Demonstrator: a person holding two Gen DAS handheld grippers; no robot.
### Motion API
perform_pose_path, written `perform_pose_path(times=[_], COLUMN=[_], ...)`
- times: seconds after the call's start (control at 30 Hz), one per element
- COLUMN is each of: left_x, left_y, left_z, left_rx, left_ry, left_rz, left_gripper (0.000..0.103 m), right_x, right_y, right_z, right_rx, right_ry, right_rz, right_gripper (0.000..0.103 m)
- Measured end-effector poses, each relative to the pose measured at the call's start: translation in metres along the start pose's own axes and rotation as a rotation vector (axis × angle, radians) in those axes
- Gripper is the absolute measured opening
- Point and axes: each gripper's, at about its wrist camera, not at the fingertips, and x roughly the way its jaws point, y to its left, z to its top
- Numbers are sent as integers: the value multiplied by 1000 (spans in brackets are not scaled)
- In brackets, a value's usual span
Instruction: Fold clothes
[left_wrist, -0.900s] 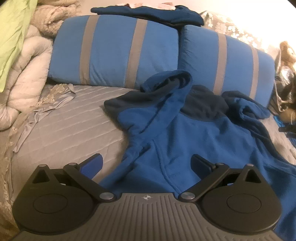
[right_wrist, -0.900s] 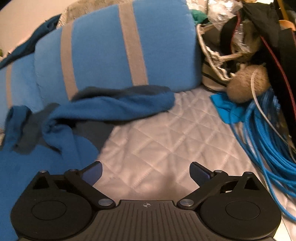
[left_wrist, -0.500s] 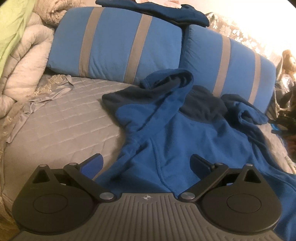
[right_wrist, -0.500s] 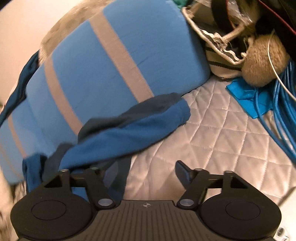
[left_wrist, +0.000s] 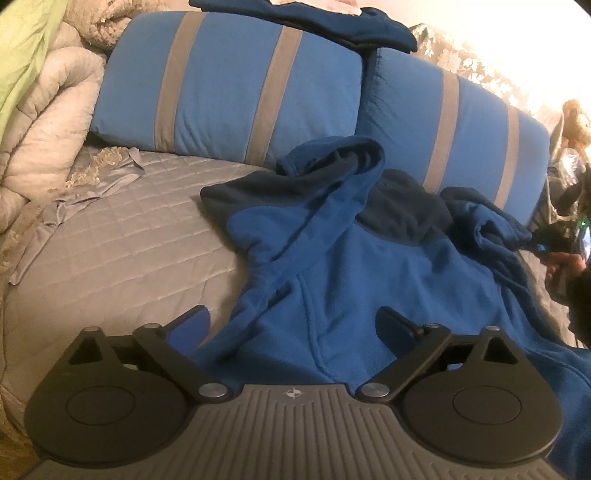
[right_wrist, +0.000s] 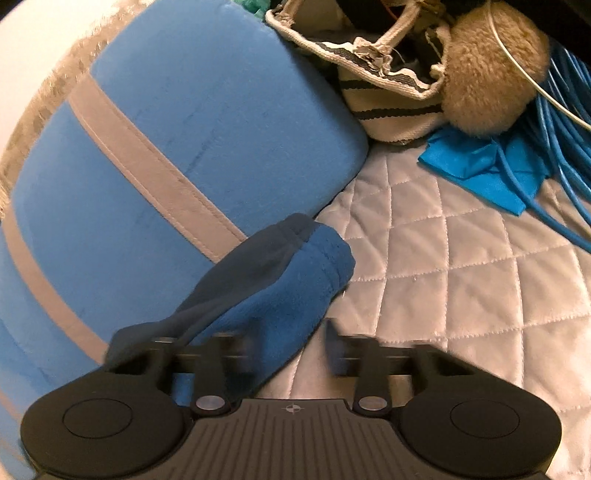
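Blue hoodie (left_wrist: 369, 266) spread on the quilted bed cover (left_wrist: 129, 240), one set of tongs wide open above it, the other at its sleeve.

The left tongs (left_wrist: 291, 325) stand wide open and grip nothing. The hoodie's lower body lies between and beyond the tips, running from 6 o'clock up to its hood at 12 o'clock, against the striped pillows (left_wrist: 229, 85). The right tongs (right_wrist: 284, 343) are blurred, their tips drawn shut on the sleeve (right_wrist: 280, 280). The sleeve enters from 7 o'clock and its cuff points to 1 o'clock, beside a pillow.
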Motion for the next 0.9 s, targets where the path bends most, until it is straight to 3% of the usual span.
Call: perform_pose_path(times=[0.1,0.3,0.37,0.47,0.5,0.57,0.6,0.63,0.73,0.9], left_x=[0,-1,0,-1,-2,-4,-4,-4,-4,-5], left_y=[-1,-2,-3,-4,-4,-5,-6,-6,-7,-7], left_z=[-1,-2,-2,-3,-3,-4,-4,-5,-4,-5], left_rx=[3,12,16,22,25,33,36,39,41,43], left_ry=[-1,-5,0,-1,-2,-8,-11,-12,-7,-9], left_rz=[-5,-13,-18,-21,-21,-24,-24,-28,-32,-30], left_gripper=[95,92,90,89,89,89,89,89,89,89], right_x=[-11,-85,-102,-108,-112,-124,-131,-139,-153,-157], right_y=[12,55,54,43,35,18,10,1,-28,-65], right_z=[3,-14,-29,-53,-60,-70,-74,-77,-81,-67], right_rx=[-91,-450,-508,-564,-550,-501,-480,-466,-391,-63], right_ry=[-14,-154,-101,103,158,211,210,195,169,95], right_rz=[-28,-189,-190,-184,-159,-105,-86,-62,4,57], right_gripper=[6,5,6,11,13,32,57,72,75,74])
